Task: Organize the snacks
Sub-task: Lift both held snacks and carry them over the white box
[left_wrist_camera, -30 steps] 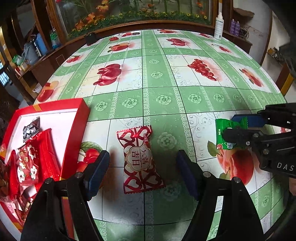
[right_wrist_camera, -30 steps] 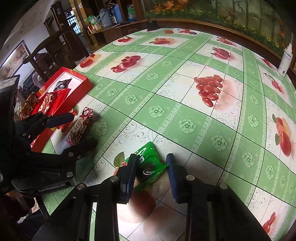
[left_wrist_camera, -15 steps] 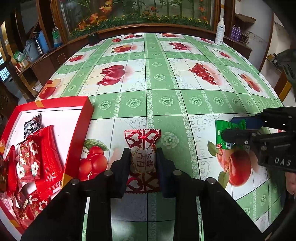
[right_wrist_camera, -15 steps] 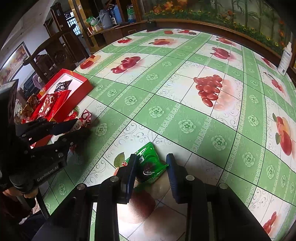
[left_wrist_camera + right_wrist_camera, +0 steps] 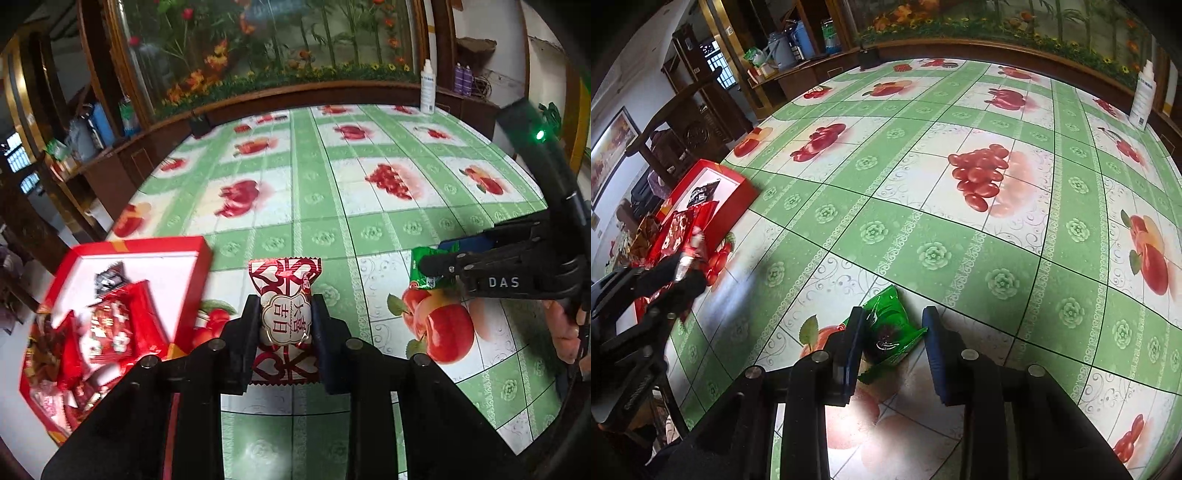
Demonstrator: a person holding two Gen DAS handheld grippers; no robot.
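My left gripper (image 5: 284, 325) is shut on a red-and-white candy packet (image 5: 284, 314) and holds it a little above the fruit-print tablecloth (image 5: 332, 206). The right wrist view shows that gripper (image 5: 683, 273) at the left edge with the candy (image 5: 689, 254) in it, next to the red box (image 5: 738, 184). The red box (image 5: 199, 251) lies to the left and holds several red snacks and a black packet. My right gripper (image 5: 892, 332) is closed on a green snack packet (image 5: 890, 328) that rests on the cloth. The left wrist view shows it (image 5: 432, 258) at the right with the green packet (image 5: 424, 273).
A white spray bottle (image 5: 428, 86) stands at the table's far right edge, and a small black object (image 5: 199, 123) at the far left edge. A dark wooden chair (image 5: 683, 122) stands beyond the box. A person's hand (image 5: 565, 332) grips the right tool.
My left gripper has closed on the red-and-white candy and raised it off the cloth. The right gripper and green packet have stayed put.
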